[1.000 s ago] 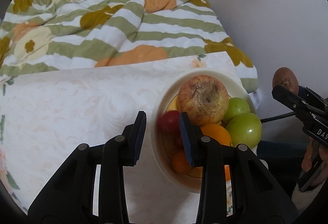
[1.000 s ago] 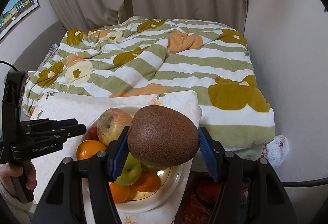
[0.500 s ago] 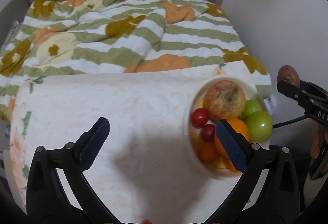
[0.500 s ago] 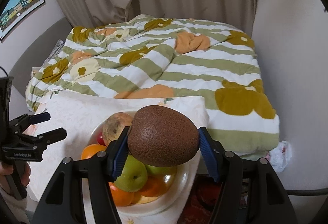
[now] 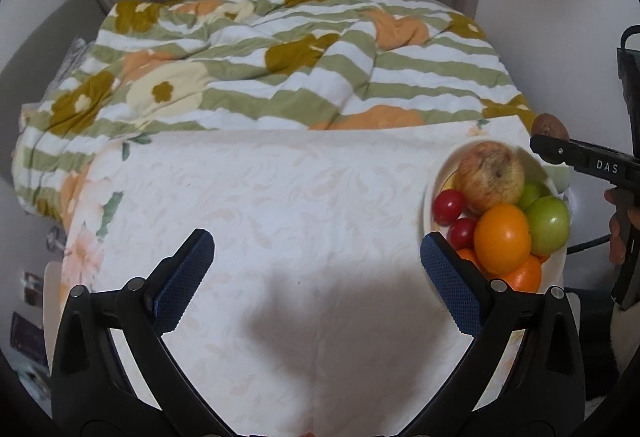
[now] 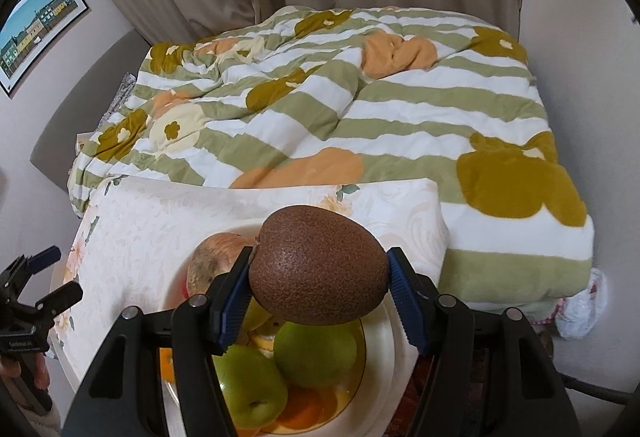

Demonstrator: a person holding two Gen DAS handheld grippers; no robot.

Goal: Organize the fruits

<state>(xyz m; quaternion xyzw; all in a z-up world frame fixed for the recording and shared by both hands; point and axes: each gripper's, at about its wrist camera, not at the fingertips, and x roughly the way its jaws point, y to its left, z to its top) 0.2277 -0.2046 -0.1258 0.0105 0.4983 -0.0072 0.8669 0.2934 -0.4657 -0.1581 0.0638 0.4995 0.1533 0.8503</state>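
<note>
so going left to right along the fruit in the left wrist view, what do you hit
red plum → big apple → green apple → kiwi, held in the right gripper

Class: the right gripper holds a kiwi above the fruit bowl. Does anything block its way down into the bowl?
Yes: the kiwi hangs over the bowl, and directly beneath it lie green apples and oranges, so no bare spot shows.

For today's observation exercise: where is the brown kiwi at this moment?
The kiwi sits centre-low in the right wrist view, clamped between the right claw's blue pads, just above the green apples in the white bowl.
</note>
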